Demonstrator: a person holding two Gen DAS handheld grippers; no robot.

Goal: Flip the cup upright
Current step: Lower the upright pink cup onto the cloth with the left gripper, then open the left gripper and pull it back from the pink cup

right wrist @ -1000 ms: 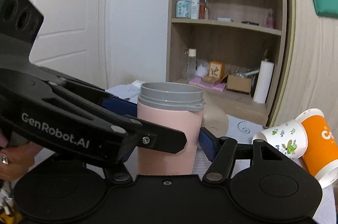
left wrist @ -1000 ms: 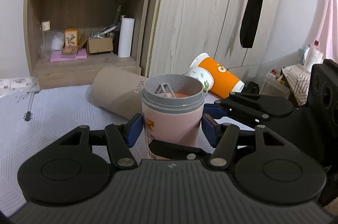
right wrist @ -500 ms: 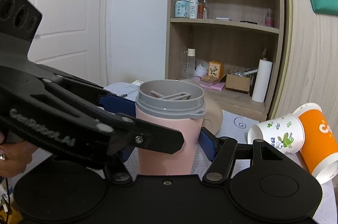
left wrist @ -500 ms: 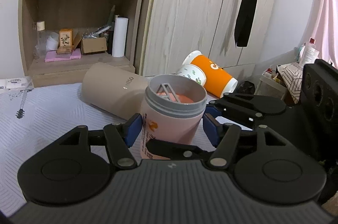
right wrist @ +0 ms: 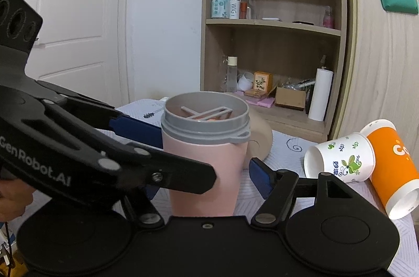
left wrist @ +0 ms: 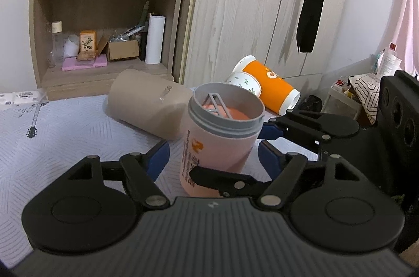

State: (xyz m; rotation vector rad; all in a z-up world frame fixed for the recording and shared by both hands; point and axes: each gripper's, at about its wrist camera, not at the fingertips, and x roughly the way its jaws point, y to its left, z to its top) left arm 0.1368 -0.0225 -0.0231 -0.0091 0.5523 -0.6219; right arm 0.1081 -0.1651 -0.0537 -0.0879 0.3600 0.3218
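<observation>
A pink cup (left wrist: 220, 146) with a grey rim stands upright on the white patterned bedsheet (left wrist: 65, 135), mouth up; it also shows in the right wrist view (right wrist: 204, 162). My left gripper (left wrist: 213, 154) is open, its blue pads on either side of the cup with gaps. My right gripper (right wrist: 207, 172) is open around the same cup from the other side; its left finger is hidden behind the left gripper's arm. Each gripper shows in the other's view.
A beige cup (left wrist: 146, 104) lies on its side behind the pink cup. An orange cup (left wrist: 272, 88) and a white flowered cup (left wrist: 243, 82) lie on their sides at the right. A wooden shelf (left wrist: 104, 15) and wardrobe stand behind.
Both cameras have risen, so more of the cup's inside shows. The left gripper's pads have opened away from the cup.
</observation>
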